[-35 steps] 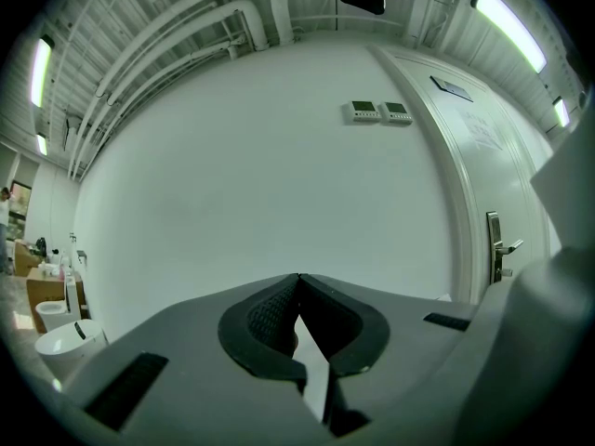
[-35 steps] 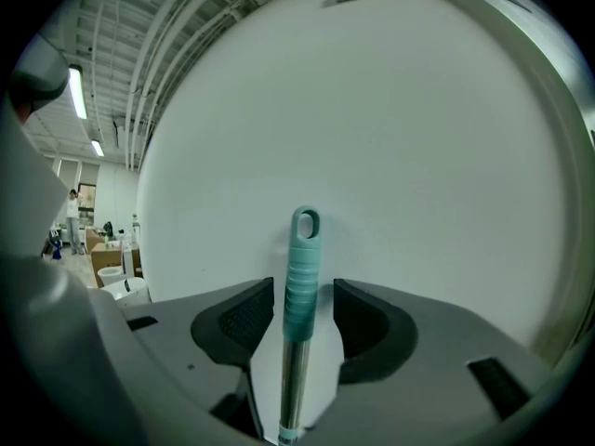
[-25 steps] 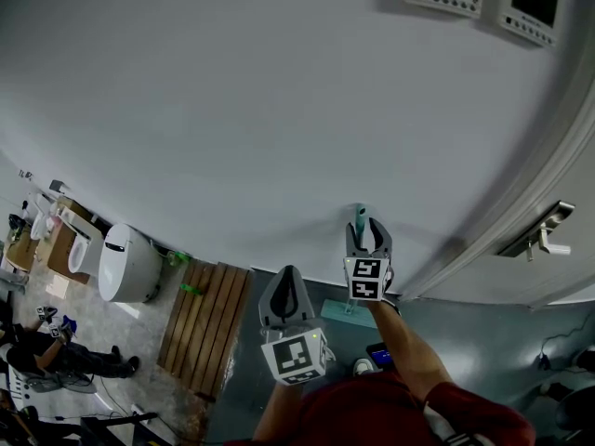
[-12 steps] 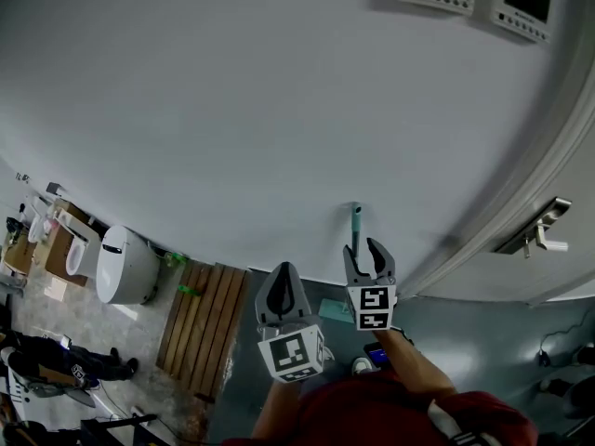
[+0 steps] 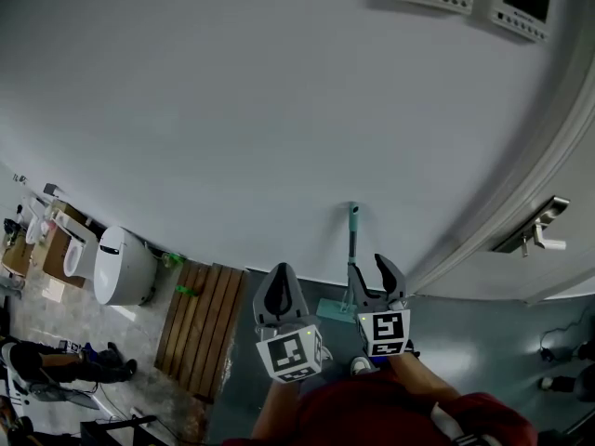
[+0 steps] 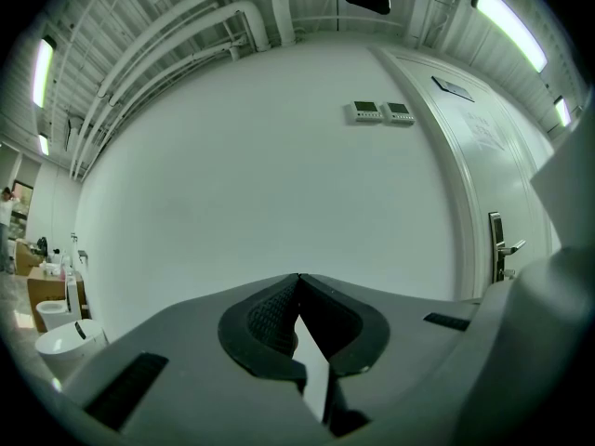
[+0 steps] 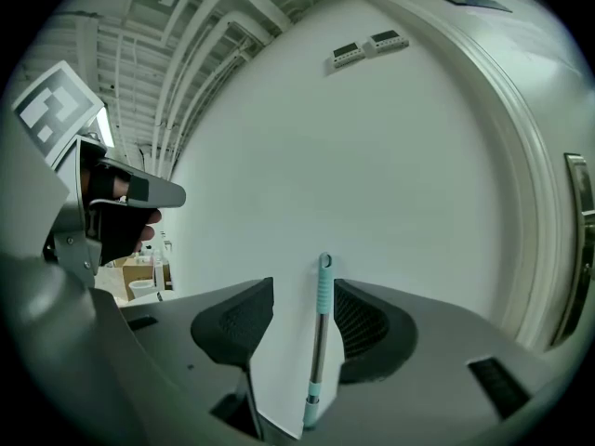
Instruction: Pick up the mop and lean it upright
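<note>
White wall [image 5: 232, 110] fills most of the view. Door [image 5: 562, 277] at right edge, slatted wood pallet [image 5: 204, 328] on floor at left. Mop [image 5: 352, 244] stands upright vs wall btwn them, open floor either side. Right gripper [image 5: 369, 272]: jaws spread, mop handle shows in the gap, not pinched. Left gripper [image 5: 282, 282]: jaws pressed together, empty, just left.

even ceiling-strip light, sharp, heavy fisheye edges
</note>
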A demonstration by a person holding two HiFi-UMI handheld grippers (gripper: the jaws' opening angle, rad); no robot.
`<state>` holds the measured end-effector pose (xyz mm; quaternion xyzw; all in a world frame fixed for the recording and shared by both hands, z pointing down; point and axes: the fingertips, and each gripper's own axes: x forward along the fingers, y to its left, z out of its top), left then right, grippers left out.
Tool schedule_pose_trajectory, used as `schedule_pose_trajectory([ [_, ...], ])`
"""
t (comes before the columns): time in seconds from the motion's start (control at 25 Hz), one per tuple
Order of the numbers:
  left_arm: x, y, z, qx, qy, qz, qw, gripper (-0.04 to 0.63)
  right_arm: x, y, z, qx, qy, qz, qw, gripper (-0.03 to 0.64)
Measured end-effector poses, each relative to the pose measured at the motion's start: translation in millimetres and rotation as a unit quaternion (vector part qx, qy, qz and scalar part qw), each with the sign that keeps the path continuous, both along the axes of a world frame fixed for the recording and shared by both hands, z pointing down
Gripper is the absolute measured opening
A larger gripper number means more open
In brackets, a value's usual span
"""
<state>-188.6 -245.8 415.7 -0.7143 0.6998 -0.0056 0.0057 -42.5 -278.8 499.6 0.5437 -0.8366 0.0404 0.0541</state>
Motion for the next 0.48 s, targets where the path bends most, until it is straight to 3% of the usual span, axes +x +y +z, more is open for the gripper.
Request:
schedule_pose_trajectory([
  [0.2, 4, 1, -3, -0.001, 0.004, 0.001, 1.0, 0.012, 2, 2, -4, 0.003, -0.003, -0.001, 1.0, 0.198],
  [0.36, 3, 3, 0, -0.001, 0.003, 0.001, 1.0, 0.012, 2, 6, -9, 0.011, -0.009, -0.005, 1.0, 0.068],
  [0.48, 2, 5, 0, -0.001, 0.004, -0.001, 1.0, 0.014, -2, 9, -14, 0.016, -0.011, -0.013, 1.0, 0.018],
])
